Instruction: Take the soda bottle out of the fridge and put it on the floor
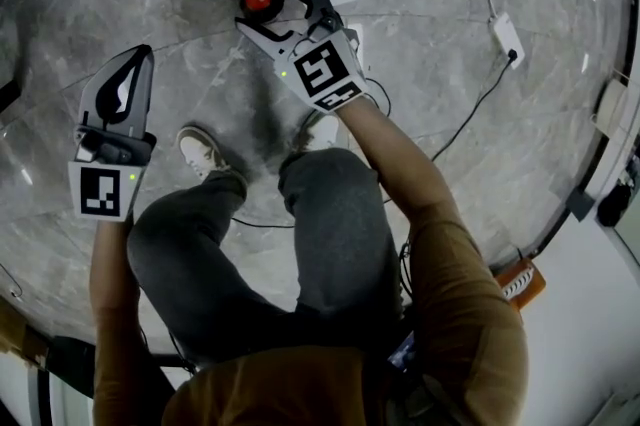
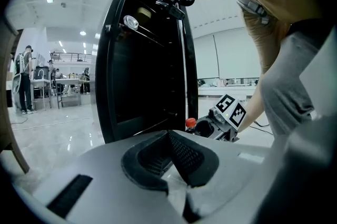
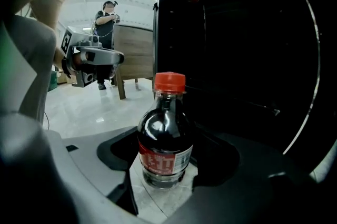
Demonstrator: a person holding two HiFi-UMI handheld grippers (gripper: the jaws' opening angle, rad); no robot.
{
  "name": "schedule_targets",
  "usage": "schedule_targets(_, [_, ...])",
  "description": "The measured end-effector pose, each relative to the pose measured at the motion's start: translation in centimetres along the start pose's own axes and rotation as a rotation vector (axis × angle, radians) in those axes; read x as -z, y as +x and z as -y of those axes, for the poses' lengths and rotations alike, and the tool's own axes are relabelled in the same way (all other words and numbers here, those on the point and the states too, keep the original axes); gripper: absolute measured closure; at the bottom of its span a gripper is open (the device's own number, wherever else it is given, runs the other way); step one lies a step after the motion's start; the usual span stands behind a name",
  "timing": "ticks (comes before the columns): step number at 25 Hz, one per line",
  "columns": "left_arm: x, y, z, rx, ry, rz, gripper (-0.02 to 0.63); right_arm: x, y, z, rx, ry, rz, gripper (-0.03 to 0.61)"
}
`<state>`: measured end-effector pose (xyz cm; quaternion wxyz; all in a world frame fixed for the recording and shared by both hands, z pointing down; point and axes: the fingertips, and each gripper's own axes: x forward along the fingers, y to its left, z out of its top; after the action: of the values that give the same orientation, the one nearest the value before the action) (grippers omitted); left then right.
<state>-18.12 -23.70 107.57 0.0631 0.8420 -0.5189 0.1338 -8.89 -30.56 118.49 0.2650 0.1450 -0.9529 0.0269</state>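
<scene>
The grey marble-tiled floor (image 1: 450,84) carries the soda bottle (image 3: 164,139), upright on its base by a tile seam, red cap on top; the black fridge (image 2: 142,60) stands on it just beside the bottle; a person's shoe (image 1: 205,152) rests nearby; a black cable (image 1: 470,114) trails across it from a white power strip (image 1: 507,36).

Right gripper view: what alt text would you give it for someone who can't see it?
A small clear plastic soda bottle of dark drink, with a red cap and red label, stands upright on the pale marble floor between the right gripper's open grey jaws. A black fridge fills the right side; the left gripper hangs at the left.
</scene>
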Motion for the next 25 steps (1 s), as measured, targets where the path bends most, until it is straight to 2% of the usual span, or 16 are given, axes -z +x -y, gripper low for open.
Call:
schedule_targets(5, [4.2, 1.4, 0.4, 0.041, -0.015, -0.06, 0.614, 3.8, 2.7, -1.0, -0.046, -0.035, -0.069, 0.276])
schedule_targets(10, [7.5, 2.2, 0.9, 0.043, -0.066, -0.103, 0.614, 7.2, 5.7, -2.1, -0.073, -0.009, -0.128, 0.276])
schedule_targets(16, [8.4, 3.2, 1.3, 0.053, -0.088, -0.097, 0.614, 8.8, 8.0, -2.8, -0.08, -0.021, -0.146, 0.276])
schedule_targets(20, [8.6, 3.9, 0.9, 0.03, -0.104, -0.09, 0.614, 10.0, 9.3, -2.3, -0.065, -0.022, -0.157, 0.276])
schedule_targets(25, [9.6, 4.4, 0.8, 0.051, -0.1, -0.108, 0.614, 11.1, 10.4, -1.8, -0.04, -0.015, -0.173, 0.276])
